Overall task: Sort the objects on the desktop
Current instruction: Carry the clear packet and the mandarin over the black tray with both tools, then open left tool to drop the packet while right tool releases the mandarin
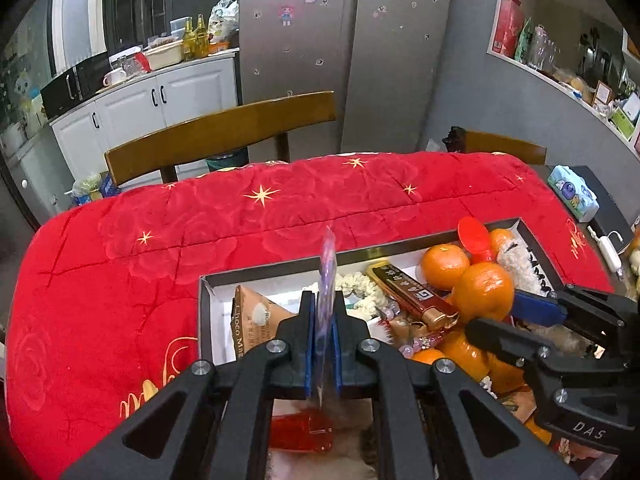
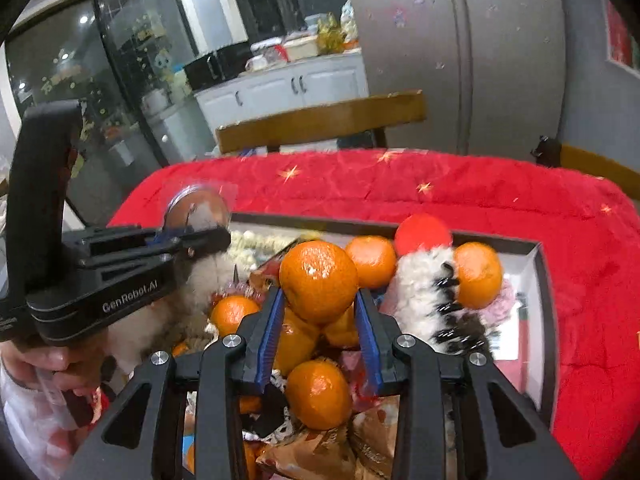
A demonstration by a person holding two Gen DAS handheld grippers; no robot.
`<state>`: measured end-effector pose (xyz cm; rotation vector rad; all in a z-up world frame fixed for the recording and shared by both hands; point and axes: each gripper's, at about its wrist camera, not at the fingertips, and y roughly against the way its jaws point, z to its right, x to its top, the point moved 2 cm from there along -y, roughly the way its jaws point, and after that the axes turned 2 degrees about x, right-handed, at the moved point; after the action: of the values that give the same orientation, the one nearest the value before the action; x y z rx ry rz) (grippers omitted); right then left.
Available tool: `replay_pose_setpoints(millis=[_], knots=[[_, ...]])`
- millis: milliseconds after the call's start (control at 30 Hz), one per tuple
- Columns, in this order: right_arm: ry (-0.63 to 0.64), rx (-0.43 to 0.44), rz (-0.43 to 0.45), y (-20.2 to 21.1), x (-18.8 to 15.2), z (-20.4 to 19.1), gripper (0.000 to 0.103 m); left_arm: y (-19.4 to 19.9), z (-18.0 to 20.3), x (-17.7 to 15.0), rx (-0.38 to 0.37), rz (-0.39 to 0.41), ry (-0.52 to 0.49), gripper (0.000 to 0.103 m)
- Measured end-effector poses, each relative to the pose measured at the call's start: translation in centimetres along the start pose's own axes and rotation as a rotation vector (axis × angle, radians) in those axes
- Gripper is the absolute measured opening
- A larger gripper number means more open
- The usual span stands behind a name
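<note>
A dark box full of objects sits on the red quilted cloth. My left gripper is shut on a thin flat plastic packet, held edge-on above the box; in the right wrist view the left gripper holds that packet, which shows a round disc inside. My right gripper is shut on an orange mandarin, lifted above the box; in the left wrist view the right gripper holds the same mandarin.
The box holds more mandarins, a brown snack bag, a gold-brown bar, a fluffy white and black item and a red round piece. A wooden chair stands behind the table. A tissue pack lies at far right.
</note>
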<state>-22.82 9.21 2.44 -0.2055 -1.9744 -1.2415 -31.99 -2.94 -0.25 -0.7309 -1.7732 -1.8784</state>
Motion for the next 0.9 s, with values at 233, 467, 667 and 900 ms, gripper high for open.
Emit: replay_pose_setpoints(millis=[233, 467, 667, 900], knots=[[0.021, -0.001, 0.013, 0.1, -0.4, -0.1, 0.034, -0.2, 0.1, 0.1, 0.03, 0.006, -0.008, 0.007], [-0.011, 0.029, 0.006, 0.4, -0.4, 0.3, 0.036, -0.1, -0.1, 0.0, 0.037, -0.001, 0.005, 0.014], [-0.021, 0.043, 0.006, 0.5, -0.2, 0.3, 0.041, -0.3, -1.2, 0.1, 0.032, -0.027, 0.062, 0.036], [-0.045, 0.058, 0.017, 1.2, 0.1, 0.3, 0.075, -0.5, -1.6, -0.1, -0.043, -0.081, 0.105, 0.095]])
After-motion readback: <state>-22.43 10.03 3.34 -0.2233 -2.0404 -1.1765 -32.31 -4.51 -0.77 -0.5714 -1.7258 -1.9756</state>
